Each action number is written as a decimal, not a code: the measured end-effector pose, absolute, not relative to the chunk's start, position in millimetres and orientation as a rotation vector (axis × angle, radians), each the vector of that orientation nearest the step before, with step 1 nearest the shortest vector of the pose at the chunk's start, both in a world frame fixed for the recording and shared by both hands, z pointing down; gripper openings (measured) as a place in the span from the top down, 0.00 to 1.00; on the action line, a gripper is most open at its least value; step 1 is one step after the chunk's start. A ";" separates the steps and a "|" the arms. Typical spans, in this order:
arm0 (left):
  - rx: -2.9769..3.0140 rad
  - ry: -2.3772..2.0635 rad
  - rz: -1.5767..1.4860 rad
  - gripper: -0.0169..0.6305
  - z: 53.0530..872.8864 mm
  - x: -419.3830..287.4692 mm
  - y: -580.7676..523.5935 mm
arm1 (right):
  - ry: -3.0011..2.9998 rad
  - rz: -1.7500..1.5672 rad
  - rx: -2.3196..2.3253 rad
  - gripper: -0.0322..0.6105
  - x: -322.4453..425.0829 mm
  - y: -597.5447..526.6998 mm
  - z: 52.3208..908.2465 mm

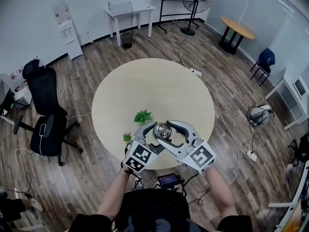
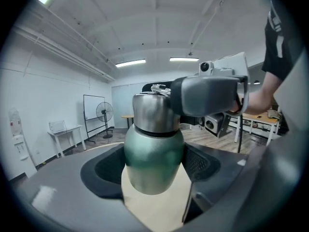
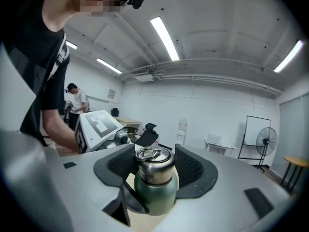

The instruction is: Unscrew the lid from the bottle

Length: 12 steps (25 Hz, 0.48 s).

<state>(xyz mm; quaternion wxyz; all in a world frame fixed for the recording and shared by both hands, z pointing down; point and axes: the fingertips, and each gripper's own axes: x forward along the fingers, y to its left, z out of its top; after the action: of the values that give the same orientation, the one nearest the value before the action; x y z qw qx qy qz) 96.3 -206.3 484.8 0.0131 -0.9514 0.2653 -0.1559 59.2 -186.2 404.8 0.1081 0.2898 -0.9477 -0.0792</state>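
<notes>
Right gripper view: right claw (image 3: 155, 170) clasps lid (image 3: 153, 162); left claw (image 2: 153, 167) grips bottle (image 2: 153, 153).

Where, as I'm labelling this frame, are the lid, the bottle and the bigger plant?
lid (image 3: 155, 168): right gripper view, on its steel side.
bottle (image 2: 153, 158): left gripper view, on its green body.
bigger plant (image 1: 142, 116): head view, on its leaves.

Office-type room: a round worktop (image 1: 154, 88) under the left tool (image 1: 159, 134), a swivel chair (image 1: 46, 110) to its left, a pedestal fan (image 1: 195, 1), whiteboard (image 2: 91, 111) and water dispenser (image 1: 65, 30) well beyond it, strip lights (image 3: 164, 32) overhead.
</notes>
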 end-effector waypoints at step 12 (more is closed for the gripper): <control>-2.980 0.765 -0.449 0.41 487.9 98.0 -202.0 | -2.870 -0.077 0.721 0.42 62.5 -186.8 403.9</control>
<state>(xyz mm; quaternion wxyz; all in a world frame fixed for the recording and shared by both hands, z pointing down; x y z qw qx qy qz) 98.0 -202.0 487.9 0.0160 -0.9583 0.2459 -0.1444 62.5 -186.8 403.9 0.0907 0.2427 -0.9655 -0.0258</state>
